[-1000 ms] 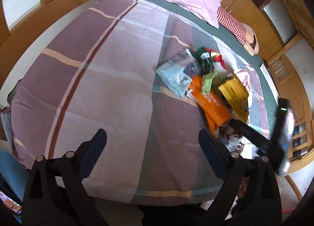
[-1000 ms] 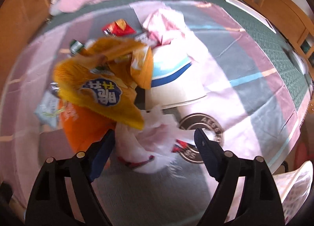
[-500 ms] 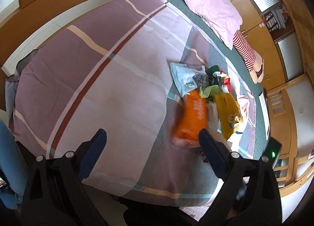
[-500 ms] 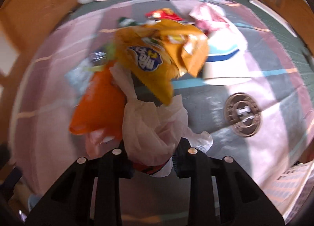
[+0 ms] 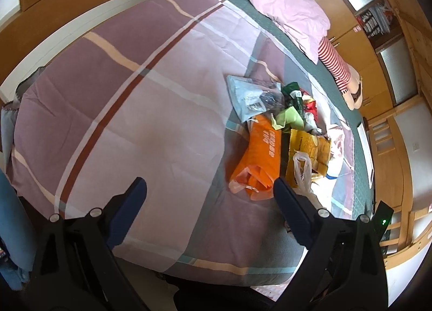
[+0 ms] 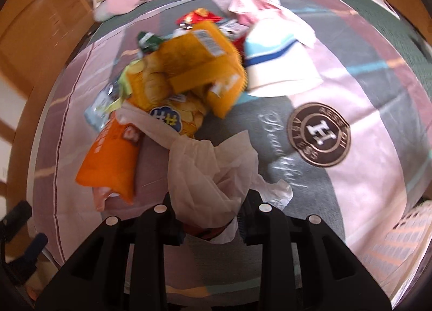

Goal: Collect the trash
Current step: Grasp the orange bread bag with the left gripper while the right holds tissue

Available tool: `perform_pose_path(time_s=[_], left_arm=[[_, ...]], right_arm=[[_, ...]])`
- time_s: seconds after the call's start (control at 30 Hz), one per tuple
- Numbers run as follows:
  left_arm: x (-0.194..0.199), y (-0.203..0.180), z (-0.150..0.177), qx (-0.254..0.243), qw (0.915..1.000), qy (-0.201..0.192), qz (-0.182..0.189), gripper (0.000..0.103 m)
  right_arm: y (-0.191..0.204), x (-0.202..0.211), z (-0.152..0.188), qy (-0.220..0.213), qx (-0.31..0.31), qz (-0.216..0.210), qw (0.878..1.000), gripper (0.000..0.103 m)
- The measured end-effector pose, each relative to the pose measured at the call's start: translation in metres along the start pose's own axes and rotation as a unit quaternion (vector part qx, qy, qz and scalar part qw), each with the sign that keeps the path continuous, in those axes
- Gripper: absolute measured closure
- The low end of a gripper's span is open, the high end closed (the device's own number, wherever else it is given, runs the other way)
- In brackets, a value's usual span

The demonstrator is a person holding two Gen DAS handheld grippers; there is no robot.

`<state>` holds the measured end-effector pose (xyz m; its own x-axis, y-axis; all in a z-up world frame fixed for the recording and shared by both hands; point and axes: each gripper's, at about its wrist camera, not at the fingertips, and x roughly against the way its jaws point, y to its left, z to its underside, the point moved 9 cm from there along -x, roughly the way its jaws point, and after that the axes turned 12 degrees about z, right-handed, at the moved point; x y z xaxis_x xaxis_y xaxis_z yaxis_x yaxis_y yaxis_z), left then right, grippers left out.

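Observation:
A heap of trash lies on the plaid quilt [image 5: 140, 127]: an orange snack bag [image 5: 262, 154] [image 6: 110, 159], a yellow chip bag [image 5: 307, 149] [image 6: 189, 73], a grey pouch [image 5: 248, 95] and green and red wrappers. My right gripper [image 6: 212, 219] is shut on a crumpled translucent white plastic bag [image 6: 208, 170] at the near edge of the heap. One handle of the bag stretches under the yellow chip bag. To the left of the heap, my left gripper [image 5: 210, 185] hangs open above bare quilt with nothing between its fingers.
A pink pillow [image 5: 291, 11] and a striped plush toy [image 5: 337, 68] lie at the head of the bed. A white and blue cloth [image 6: 278, 62] and a round logo [image 6: 320, 134] on the quilt are right of the heap. Wooden bed frame [image 5: 399, 232] surrounds it.
My right gripper's jaws closed on the white plastic bag, and the bag now stands bunched up between them. The yellow chip bag shifted. The left wrist view rolled; its jaws stayed open.

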<state>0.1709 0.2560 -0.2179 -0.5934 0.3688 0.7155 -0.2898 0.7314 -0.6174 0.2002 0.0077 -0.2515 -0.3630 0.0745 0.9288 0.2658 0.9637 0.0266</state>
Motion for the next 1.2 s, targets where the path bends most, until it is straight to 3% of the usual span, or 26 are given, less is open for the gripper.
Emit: perform_pose_path(time_s=[0.27, 0.4, 0.97, 1.2], left_arm=[[-0.014, -0.003, 0.011, -0.013, 0.9995, 0.03, -0.006, 0.009], [-0.011, 0.002, 0.007, -0.013, 0.9996, 0.021, -0.016, 0.009], [-0.018, 0.007, 0.01, 0.011, 0.9992, 0.038, -0.008, 0.007], [-0.002, 0.026, -0.005, 0.057, 0.9984, -0.003, -0.009, 0.006]], right_arm=[[-0.011, 0.012, 0.001, -0.014, -0.041, -0.021, 0.999, 0.073], [-0.019, 0.019, -0.003, -0.029, -0.057, -0.031, 0.997, 0.073], [-0.002, 0.021, 0.003, -0.019, -0.019, -0.068, 0.997, 0.073], [0.012, 0.054, -0.004, -0.084, 0.001, -0.115, 0.99, 0.073]])
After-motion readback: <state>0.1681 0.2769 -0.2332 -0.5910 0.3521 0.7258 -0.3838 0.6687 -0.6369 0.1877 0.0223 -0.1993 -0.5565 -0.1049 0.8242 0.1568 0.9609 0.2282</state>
